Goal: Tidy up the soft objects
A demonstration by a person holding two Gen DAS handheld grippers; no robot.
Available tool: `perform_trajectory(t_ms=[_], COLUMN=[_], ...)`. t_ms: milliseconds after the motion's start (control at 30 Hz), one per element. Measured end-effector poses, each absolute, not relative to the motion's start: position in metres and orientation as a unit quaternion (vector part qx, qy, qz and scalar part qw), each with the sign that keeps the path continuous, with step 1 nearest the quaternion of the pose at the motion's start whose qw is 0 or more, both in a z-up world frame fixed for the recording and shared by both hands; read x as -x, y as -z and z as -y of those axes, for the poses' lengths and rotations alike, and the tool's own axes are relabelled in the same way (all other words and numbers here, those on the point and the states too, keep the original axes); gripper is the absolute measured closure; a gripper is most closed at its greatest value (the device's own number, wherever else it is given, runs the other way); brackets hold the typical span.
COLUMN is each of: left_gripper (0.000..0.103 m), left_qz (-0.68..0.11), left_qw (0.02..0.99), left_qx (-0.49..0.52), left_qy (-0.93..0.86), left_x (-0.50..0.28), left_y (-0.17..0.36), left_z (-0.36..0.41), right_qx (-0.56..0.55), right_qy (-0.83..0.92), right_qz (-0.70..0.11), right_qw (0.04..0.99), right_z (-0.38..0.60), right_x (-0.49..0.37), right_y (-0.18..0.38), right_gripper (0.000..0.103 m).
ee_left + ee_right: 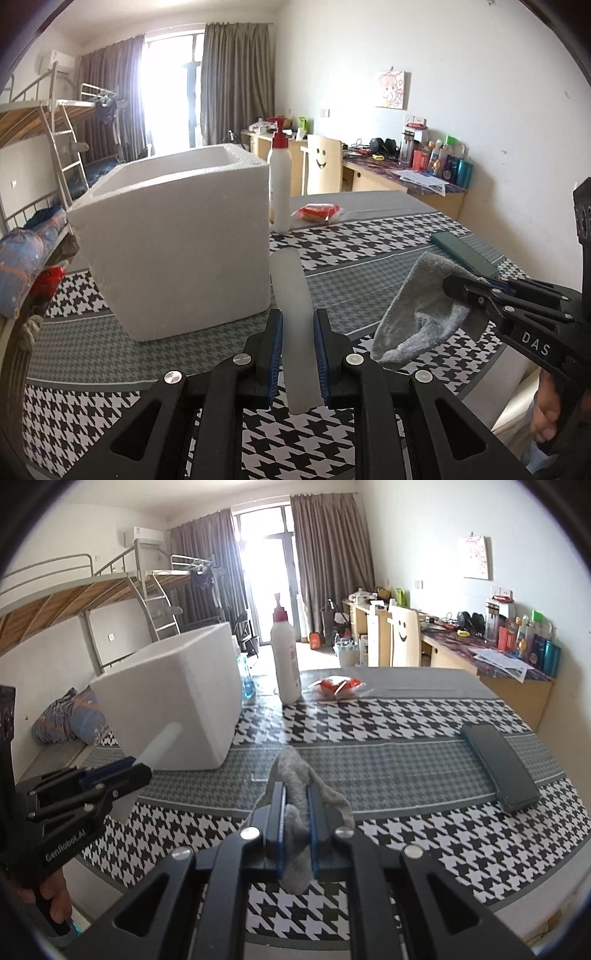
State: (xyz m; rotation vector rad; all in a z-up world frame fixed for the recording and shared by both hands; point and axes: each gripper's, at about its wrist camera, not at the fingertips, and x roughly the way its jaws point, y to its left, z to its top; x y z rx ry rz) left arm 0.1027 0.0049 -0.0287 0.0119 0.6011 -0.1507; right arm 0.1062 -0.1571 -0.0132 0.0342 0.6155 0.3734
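- Foam box [173, 240]: white polystyrene, matt, grainy.
- Sock [421, 314]: grey terry cloth, fuzzy.
- Strip [293, 325]: translucent, frosted plastic, smooth.
- Bench [406, 768] cover: woven houndstooth cloth, matt.
- Bottle [285, 657], 12 o'clock: glossy white plastic.
- Fingers [273, 354]: matt black plastic, blue pads.

Left gripper [297, 354]: fingers closed on a white strip [293, 314], raised above the table.
Right gripper [295, 830]: fingers clamped on a grey sock [295, 775], raised.

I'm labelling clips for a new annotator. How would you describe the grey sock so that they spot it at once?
Start at the big white foam box on the houndstooth tablecloth. To its right, the right gripper holds up a limp grey sock above the cloth. Unlike the stiff white strip in the left gripper, it is fuzzy and crumpled.
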Motion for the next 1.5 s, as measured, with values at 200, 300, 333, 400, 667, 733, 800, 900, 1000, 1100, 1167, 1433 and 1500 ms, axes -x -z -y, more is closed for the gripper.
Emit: perform_trajectory(t_ms=[200, 300, 333, 400, 667, 733, 800, 900, 1000, 1100, 1167, 1433, 1500], left_gripper=[0.085, 0.085, 0.085, 0.085, 0.085, 0.085, 0.085, 0.085, 0.085, 0.085, 0.085, 0.085, 0.085], left_qz=[-0.283, -0.275, -0.272, -0.265, -0.246, -0.242, -0.236, -0.229, -0.222, -0.217, -0.214, -0.199, -0.196], left_qw=[0.956, 0.958, 0.959, 0.961, 0.965, 0.966, 0.968, 0.97, 0.972, 0.973, 0.974, 0.978, 0.978], left_qx=[-0.009, -0.013, -0.014, -0.015, -0.017, -0.018, -0.019, -0.019, -0.015, -0.013, -0.014, -0.014, -0.014], left_qy=[0.078, 0.079, 0.079, 0.08, 0.085, 0.085, 0.084, 0.083, 0.081, 0.079, 0.076, 0.068, 0.066], left_x=[-0.102, -0.102, -0.103, -0.103, -0.102, -0.102, -0.102, -0.102, -0.104, -0.105, -0.106, -0.111, -0.112], left_y=[0.018, 0.011, 0.009, 0.004, -0.009, -0.012, -0.016, -0.021, -0.024, -0.028, -0.029, -0.039, -0.042], left_z=[-0.004, -0.003, -0.002, -0.001, 0.002, 0.001, -0.001, -0.003, -0.005, -0.008, -0.009, -0.012, -0.012], right_qx=[-0.025, -0.029, -0.028, -0.029, -0.027, -0.032, -0.032, -0.034, -0.037, -0.041, -0.04, -0.034, -0.033], right_qy=[-0.184, -0.185, -0.185, -0.186, -0.187, -0.187, -0.186, -0.187, -0.19, -0.195, -0.196, -0.208, -0.211], right_qz=[-0.284, -0.273, -0.271, -0.265, -0.25, -0.248, -0.246, -0.243, -0.239, -0.229, -0.225, -0.216, -0.213], right_qw=[0.941, 0.944, 0.944, 0.946, 0.95, 0.95, 0.951, 0.951, 0.952, 0.953, 0.954, 0.953, 0.953], right_z=[0.16, 0.16, 0.16, 0.16, 0.16, 0.162, 0.163, 0.163, 0.162, 0.161, 0.16, 0.151, 0.15], right_x=[-0.107, -0.107, -0.107, -0.108, -0.11, -0.112, -0.113, -0.115, -0.116, -0.118, -0.119, -0.123, -0.125], right_y=[0.003, -0.003, -0.004, -0.008, -0.02, -0.022, -0.024, -0.027, -0.031, -0.038, -0.042, -0.05, -0.053], right_gripper=[0.09, 0.09, 0.09, 0.09, 0.09, 0.09, 0.09, 0.09, 0.09, 0.09, 0.09, 0.09, 0.09])
